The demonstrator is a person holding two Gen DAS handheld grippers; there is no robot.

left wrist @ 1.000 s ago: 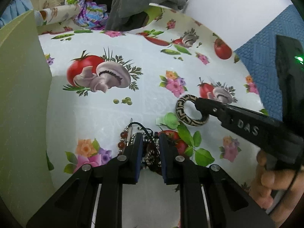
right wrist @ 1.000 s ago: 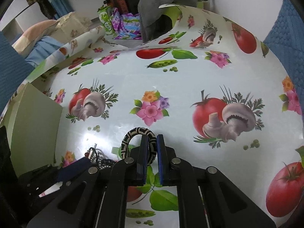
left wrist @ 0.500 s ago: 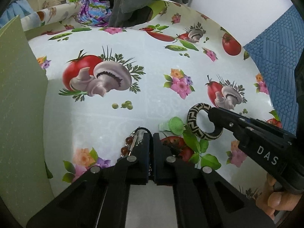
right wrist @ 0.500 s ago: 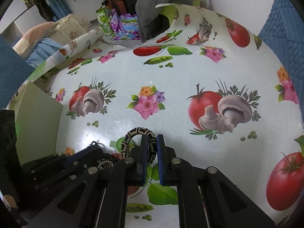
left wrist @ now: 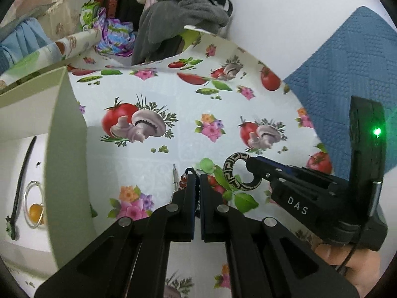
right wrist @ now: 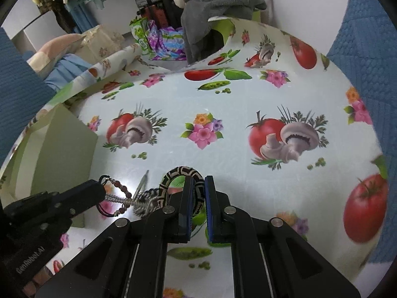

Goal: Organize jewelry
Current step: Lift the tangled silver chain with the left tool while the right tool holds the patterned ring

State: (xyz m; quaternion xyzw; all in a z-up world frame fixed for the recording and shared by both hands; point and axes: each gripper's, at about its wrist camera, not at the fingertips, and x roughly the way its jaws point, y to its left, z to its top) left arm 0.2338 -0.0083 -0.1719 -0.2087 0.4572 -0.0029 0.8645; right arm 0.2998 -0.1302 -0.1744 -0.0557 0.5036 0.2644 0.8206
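Jaws of the left gripper (left wrist: 197, 177) clamp a bead-and-chain tangle (right wrist: 121, 197); right gripper (right wrist: 197, 182) jaws pinch the patterned bangle (right wrist: 182, 173).

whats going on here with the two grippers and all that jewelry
A person is sorting jewelry on a vegetable-print tablecloth with two handheld grippers. The right gripper has its jaws shut on a black-and-cream patterned bangle. The left gripper is clamped on a tangle of beaded cords. An open green box at the left already holds a hoop and a dark strap.
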